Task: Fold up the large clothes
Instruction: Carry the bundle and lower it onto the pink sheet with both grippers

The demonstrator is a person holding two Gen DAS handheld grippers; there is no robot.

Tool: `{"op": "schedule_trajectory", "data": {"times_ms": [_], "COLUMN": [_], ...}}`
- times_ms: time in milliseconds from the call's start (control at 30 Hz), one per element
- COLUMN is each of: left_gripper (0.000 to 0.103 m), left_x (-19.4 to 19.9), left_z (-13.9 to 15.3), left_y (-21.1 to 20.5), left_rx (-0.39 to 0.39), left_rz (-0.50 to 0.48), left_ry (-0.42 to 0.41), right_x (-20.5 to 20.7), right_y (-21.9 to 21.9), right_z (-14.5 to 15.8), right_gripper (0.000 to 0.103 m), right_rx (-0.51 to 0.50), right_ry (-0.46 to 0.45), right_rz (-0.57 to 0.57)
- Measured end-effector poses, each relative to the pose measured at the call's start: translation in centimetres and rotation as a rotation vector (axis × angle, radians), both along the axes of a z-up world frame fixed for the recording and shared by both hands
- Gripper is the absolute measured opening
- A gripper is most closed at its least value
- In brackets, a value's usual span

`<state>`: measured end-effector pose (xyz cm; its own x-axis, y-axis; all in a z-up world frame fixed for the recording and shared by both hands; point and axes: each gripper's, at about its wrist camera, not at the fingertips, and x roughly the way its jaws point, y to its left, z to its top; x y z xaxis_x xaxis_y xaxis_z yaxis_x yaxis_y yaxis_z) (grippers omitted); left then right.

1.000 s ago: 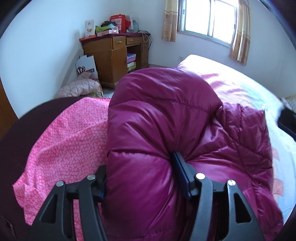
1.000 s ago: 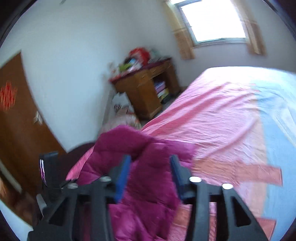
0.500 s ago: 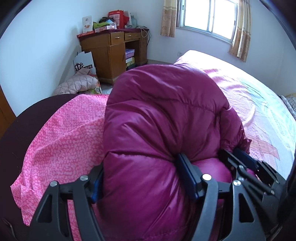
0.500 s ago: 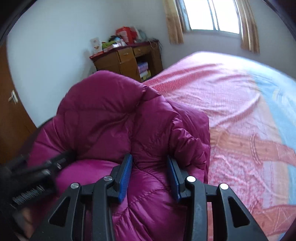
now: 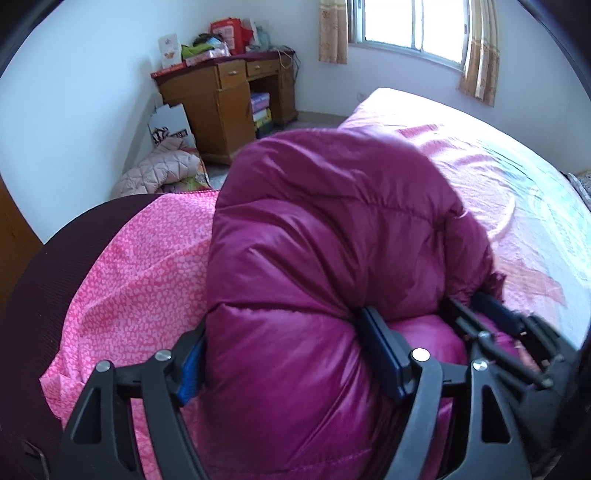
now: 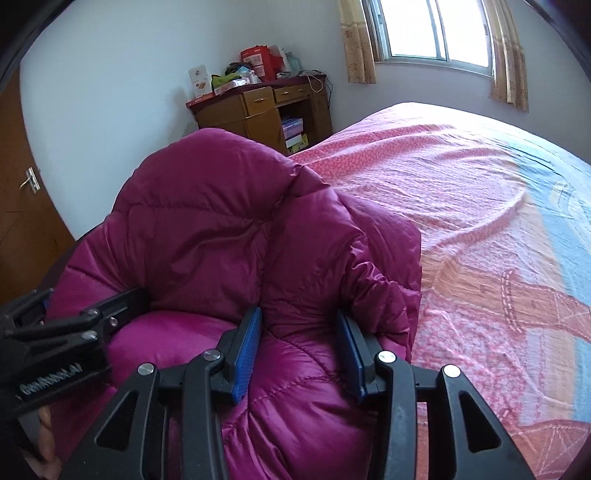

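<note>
Left gripper [image 5: 291,360]: jaws opening, a thick fold of the magenta puffer jacket [image 5: 332,240] between them, pads touching the fabric on both sides. Right gripper [image 6: 301,349]: jaws opening slightly, pads pressed on a bunched jacket fold. Jacket: heaped and doubled over on the near corner of the bed [image 6: 461,206], on a pink patterned bedspread. Beyond: pale quilted garment [image 5: 159,173] on the floor; wooden desk [image 5: 221,107], cluttered top; curtained window [image 6: 436,33].
</note>
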<state>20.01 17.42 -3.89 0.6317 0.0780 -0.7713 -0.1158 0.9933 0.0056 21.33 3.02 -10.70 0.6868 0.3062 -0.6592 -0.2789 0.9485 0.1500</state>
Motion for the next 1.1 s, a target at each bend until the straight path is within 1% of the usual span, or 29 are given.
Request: {"op": "schedule_trajectory", "data": {"times_ms": [67,167,200,233,300,400,467,500,567,600,667,700,733,767,800,867,900,967,1033,1100], "left_gripper": [0.077,0.08,0.079,0.079,0.079,0.08,0.08,0.08,0.081,0.08,0.077,0.07,0.065,0.055,0.051,0.053,0.055,0.055,0.058,0.06], "left_x": [0.7,2.7,3.6,3.9,4.0,3.3,2.8,2.6,2.4,2.8,4.4,5.4,7.0,8.3,9.8,11.2,11.5,11.2,11.0,11.0], "left_z": [1.3,2.6,3.1,3.4,4.6,6.0,7.0,7.9,9.2,9.5,9.0,8.3,6.8,5.5,3.6,1.1,0.3,-0.1,-0.7,-1.3], "left_y": [0.4,1.5,1.9,2.0,1.8,0.9,0.9,1.3,1.9,1.5,-0.3,-1.2,-2.2,-2.6,-2.7,-2.0,-1.3,-0.5,-0.7,-1.2], "left_rx": [-0.051,-0.168,-0.194,-0.204,-0.2,-0.126,-0.106,-0.126,-0.201,-0.21,-0.19,-0.175,-0.146,-0.123,-0.099,-0.079,-0.101,-0.135,-0.102,-0.061], "left_rz": [-0.01,0.008,0.023,0.026,0.015,-0.025,-0.034,-0.031,-0.06,-0.09,-0.17,-0.199,-0.214,-0.203,-0.174,-0.121,-0.105,-0.099,-0.113,-0.113], "left_ry": [0.008,0.044,0.073,0.082,0.057,0.017,-0.024,-0.066,-0.138,-0.139,-0.125,-0.116,-0.08,-0.038,0.019,0.067,0.069,0.045,0.019,0.012], "right_x": [0.0,-0.3,-0.3,-0.5,-0.7,-0.8,-0.9,-0.9,-0.9,-0.9,-1.0,-1.0,-1.1,-1.1,-1.1,-1.2,-1.2,-1.1,-1.2,-1.3], "right_y": [0.0,-0.3,-0.4,-0.4,-0.6,-0.9,-1.0,-1.0,-1.2,-1.2,-1.4,-1.4,-1.5,-1.6,-1.7,-2.1,-2.3,-2.5,-2.5,-2.4], "right_z": [0.0,-0.1,-0.1,-0.2,-0.2,-0.3,-0.3,-0.3,-0.3,-0.3,-0.3,-0.3,-0.3,-0.3,-0.3,-0.3,-0.3,-0.4,-0.4,-0.3], "right_gripper": [0.043,0.043,0.043,0.043,0.043,0.043,0.043,0.043,0.043,0.043,0.043,0.043,0.043,0.043,0.043,0.043,0.043,0.043,0.043,0.043], "right_rx": [0.005,0.02,0.026,0.032,0.042,0.047,0.045,0.047,0.054,0.055,0.057,0.057,0.058,0.061,0.065,0.074,0.082,0.096,0.092,0.08], "right_ry": [-0.004,-0.007,-0.009,-0.01,-0.013,-0.016,-0.021,-0.021,-0.02,-0.02,-0.021,-0.021,-0.022,-0.023,-0.023,-0.02,-0.019,-0.014,-0.015,-0.02], "right_rz": [-0.005,-0.014,-0.016,-0.018,-0.017,-0.014,-0.014,-0.013,-0.012,-0.013,-0.012,-0.011,-0.012,-0.011,-0.011,-0.012,-0.011,-0.008,-0.008,-0.009]}}
